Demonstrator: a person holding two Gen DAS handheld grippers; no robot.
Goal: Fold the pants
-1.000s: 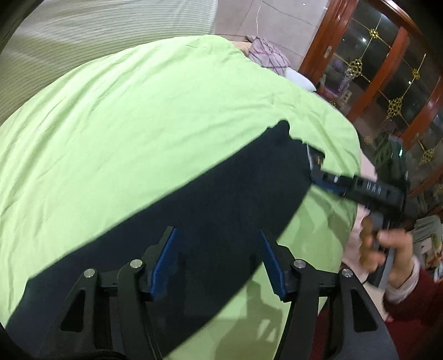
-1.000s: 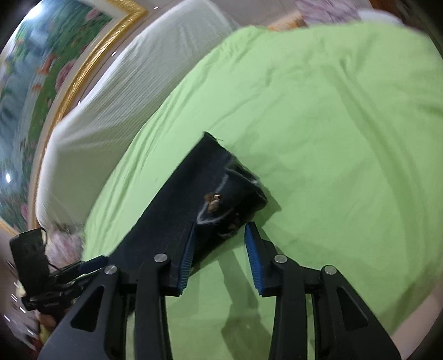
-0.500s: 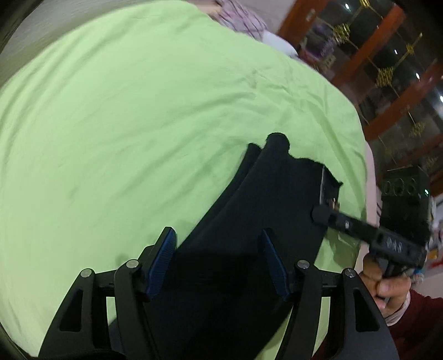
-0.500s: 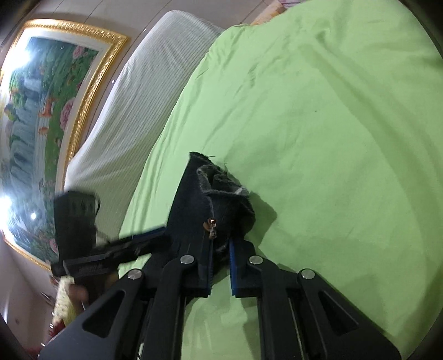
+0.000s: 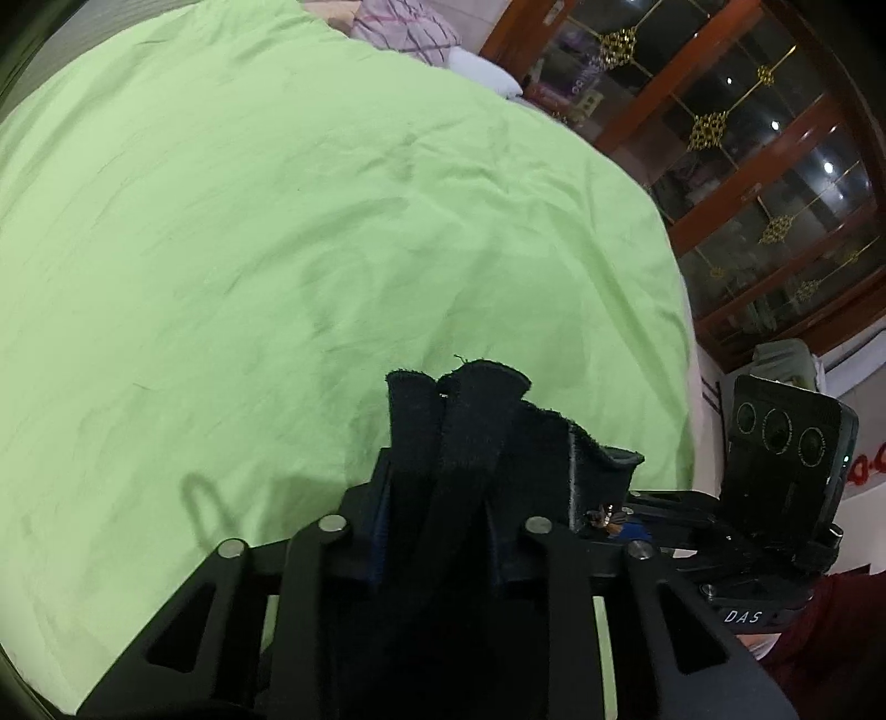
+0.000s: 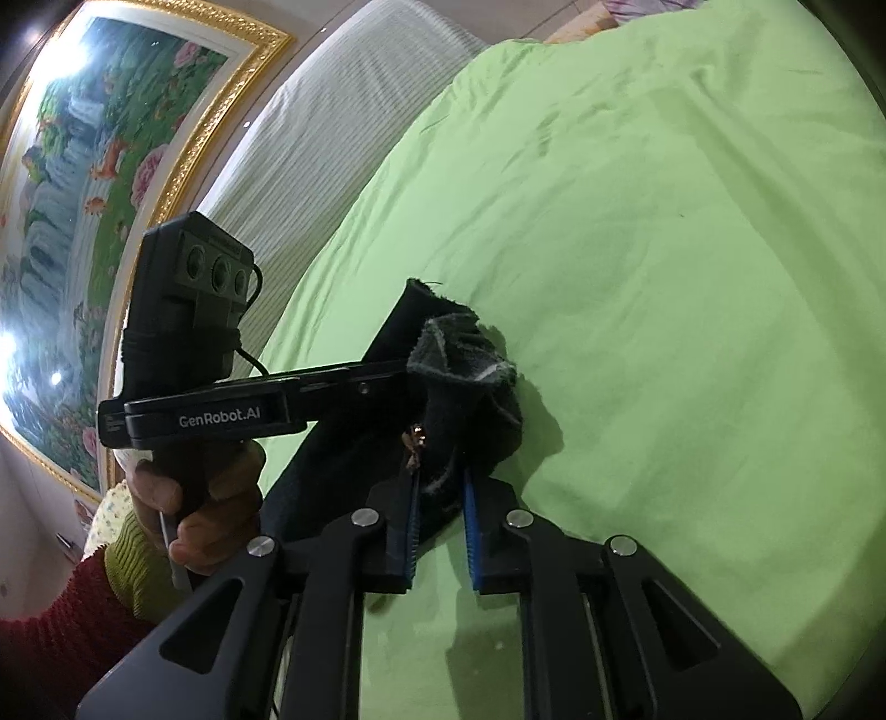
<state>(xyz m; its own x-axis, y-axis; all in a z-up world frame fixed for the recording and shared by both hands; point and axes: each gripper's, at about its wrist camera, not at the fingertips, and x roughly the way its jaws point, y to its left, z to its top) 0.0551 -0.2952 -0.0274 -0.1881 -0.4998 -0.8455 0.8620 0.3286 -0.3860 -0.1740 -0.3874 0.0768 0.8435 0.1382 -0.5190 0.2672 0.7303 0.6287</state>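
The black pants (image 5: 470,421) are bunched and lifted above the green bed (image 5: 277,221). My left gripper (image 5: 437,498) is shut on a thick fold of the pants, whose edges stick up past the fingers. In the right wrist view the pants (image 6: 465,387) show their waistband and a metal button; my right gripper (image 6: 440,498) is shut on that waist end. The left gripper (image 6: 398,368) reaches in from the left and holds the same bunch. The right gripper (image 5: 626,512) shows at the right of the left wrist view, close beside my left one.
The green sheet (image 6: 664,277) covers the bed. A white striped headboard (image 6: 343,138) and a gold-framed painting (image 6: 83,166) lie at the left. A wooden glass cabinet (image 5: 775,166) and a patterned pillow (image 5: 404,27) stand beyond the bed.
Both grippers have closed on the pants and come together. The pants, spread flat a second ago, are now gathered and lifted off the sheet.
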